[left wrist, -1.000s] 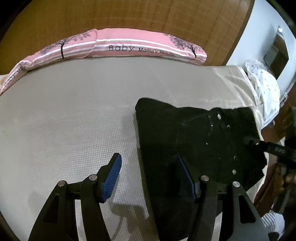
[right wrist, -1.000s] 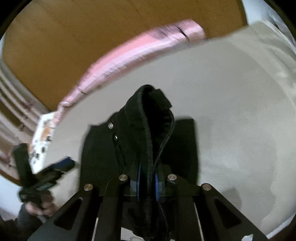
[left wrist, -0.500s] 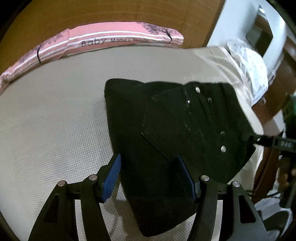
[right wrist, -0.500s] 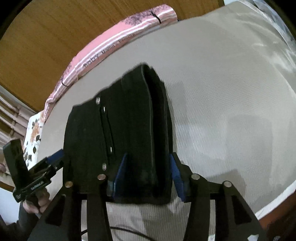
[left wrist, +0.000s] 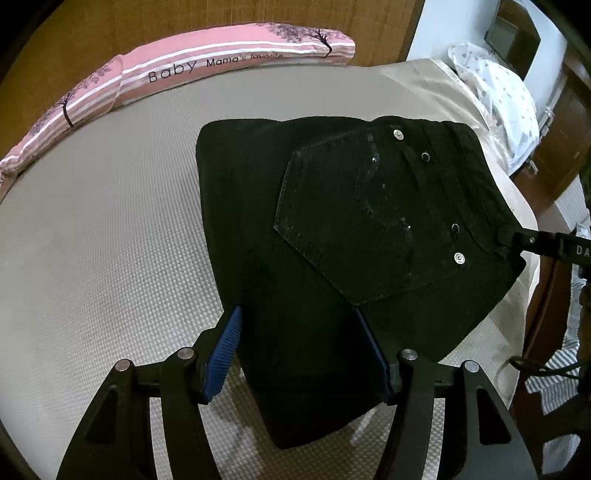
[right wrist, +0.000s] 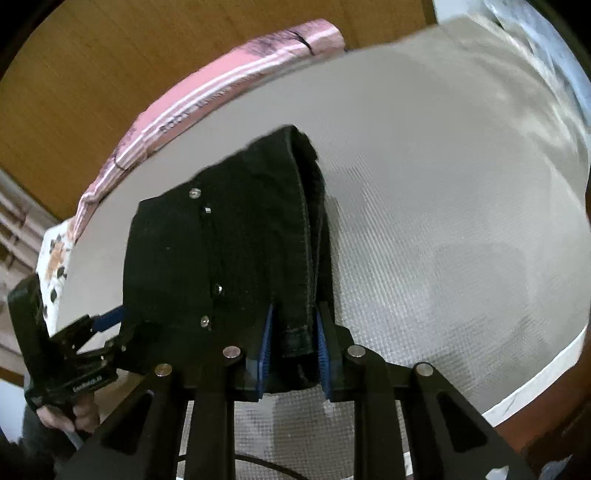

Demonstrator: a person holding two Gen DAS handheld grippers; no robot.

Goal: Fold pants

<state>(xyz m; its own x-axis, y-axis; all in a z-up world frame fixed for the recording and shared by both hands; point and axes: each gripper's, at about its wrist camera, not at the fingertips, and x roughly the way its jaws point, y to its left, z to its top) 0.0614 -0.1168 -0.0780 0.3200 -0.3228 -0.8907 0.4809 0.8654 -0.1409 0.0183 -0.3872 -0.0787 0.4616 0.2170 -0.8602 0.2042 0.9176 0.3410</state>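
Folded black pants (left wrist: 351,221) lie on the beige bed sheet (left wrist: 92,240), back pocket and rivets facing up. My left gripper (left wrist: 299,354) stands open astride their near corner, blue pads on either side and the cloth between them unpressed. It shows in the right wrist view (right wrist: 118,328) at the pants' left edge. My right gripper (right wrist: 293,350) has its jaws closing on the thick folded waistband edge of the pants (right wrist: 221,240), pads against the cloth. From the left wrist camera, the right gripper's tip (left wrist: 506,236) is at the pants' right corner.
A pink striped pillow (left wrist: 207,62) lies along the wooden headboard (left wrist: 221,18). A white dotted cloth (left wrist: 498,92) sits at the bed's right side. The bed's edge (right wrist: 535,387) runs close on the right. A hand (right wrist: 70,417) holds the left gripper.
The left gripper slid right over the pants, so their corner now lies between its fingers. The right gripper let go of the raised fold, then closed again on the flattened waistband edge.
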